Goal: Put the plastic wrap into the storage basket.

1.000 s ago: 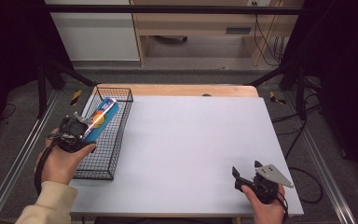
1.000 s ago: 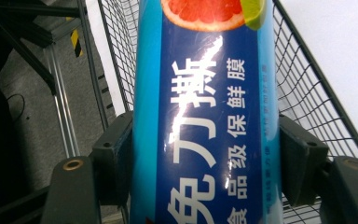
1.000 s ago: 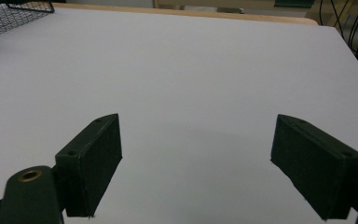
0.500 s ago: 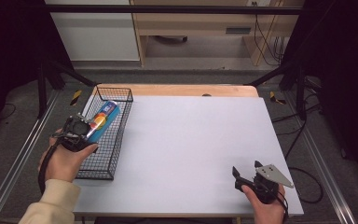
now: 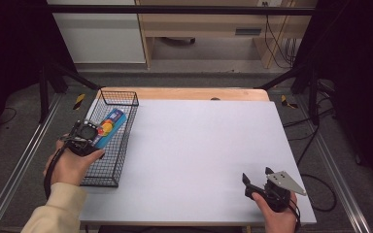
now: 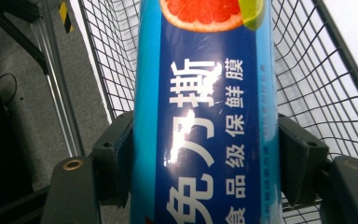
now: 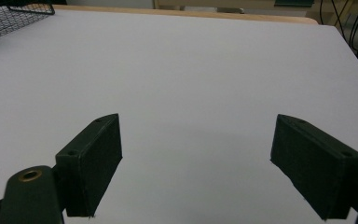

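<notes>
High view gives us the white-topped counter (image 5: 199,155) with a strip of bare wood along its far edge, and most of its surface lies open between the two hands. At the counter's left edge stands a black wire mesh basket (image 5: 121,145), long and narrow, its long side running along that edge; grey floor and a metal rail lie just beyond it. We see the left claw (image 5: 85,136) over the basket's near half, held by the left hand (image 5: 68,165), whose cream sleeve comes in from the bottom left corner. In the left gripper view we find its jaws clenched on a long blue box (image 6: 205,116) printed with white characters and citrus slices, each pad pressed flat on one long side. The box points away from the hand along the basket, over its mesh floor, with the wire walls on both sides of it; we cannot tell whether its far end touches the mesh. Near the counter's front right corner the right claw (image 5: 257,180) sits low in the right hand (image 5: 277,216), grey plate on top. In the right gripper view its jaws stand wide apart with bare white surface between and ahead of them.
</notes>
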A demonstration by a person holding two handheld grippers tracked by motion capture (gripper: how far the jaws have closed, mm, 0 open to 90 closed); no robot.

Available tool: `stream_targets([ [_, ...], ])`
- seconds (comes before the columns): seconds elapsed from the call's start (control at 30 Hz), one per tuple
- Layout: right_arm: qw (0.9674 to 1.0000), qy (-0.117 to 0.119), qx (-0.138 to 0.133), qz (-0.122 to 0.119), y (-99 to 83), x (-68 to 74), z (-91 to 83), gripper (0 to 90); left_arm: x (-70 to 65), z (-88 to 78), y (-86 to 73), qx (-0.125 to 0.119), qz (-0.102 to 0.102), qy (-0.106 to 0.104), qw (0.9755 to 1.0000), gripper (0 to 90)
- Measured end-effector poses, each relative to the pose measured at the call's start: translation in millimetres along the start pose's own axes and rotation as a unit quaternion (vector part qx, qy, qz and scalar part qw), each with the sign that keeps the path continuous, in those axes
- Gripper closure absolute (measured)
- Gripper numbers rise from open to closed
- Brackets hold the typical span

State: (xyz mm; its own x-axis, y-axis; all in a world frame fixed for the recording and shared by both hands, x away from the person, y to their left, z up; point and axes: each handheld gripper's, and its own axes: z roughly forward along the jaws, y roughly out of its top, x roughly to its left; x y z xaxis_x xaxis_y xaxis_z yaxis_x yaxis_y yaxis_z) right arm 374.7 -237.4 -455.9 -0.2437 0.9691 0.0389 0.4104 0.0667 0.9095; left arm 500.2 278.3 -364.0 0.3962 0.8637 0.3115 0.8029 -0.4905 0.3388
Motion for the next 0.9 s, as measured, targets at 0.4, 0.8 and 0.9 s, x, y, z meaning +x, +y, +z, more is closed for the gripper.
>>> stream_targets([
  [0.4, 1.0000, 0.001, 0.001, 0.000, -0.1, 0.3, 0.0, 16.5, -0.9, 14.4, 6.0, 0.035, -0.002, -0.003, 0.9994, 32.1],
  [0.8, 1.0000, 0.003, 0.003, -0.001, -0.2, 0.8, 0.4, 16.5, -1.0, 22.3, 14.3, 0.067, 0.009, -0.006, 0.9977, 32.1],
  [0.9, 1.0000, 0.003, 0.004, -0.001, -0.2, 0.7, 0.5, 16.5, -1.4, 24.9, 16.1, 0.079, 0.018, -0.005, 0.9967, 32.1],
])
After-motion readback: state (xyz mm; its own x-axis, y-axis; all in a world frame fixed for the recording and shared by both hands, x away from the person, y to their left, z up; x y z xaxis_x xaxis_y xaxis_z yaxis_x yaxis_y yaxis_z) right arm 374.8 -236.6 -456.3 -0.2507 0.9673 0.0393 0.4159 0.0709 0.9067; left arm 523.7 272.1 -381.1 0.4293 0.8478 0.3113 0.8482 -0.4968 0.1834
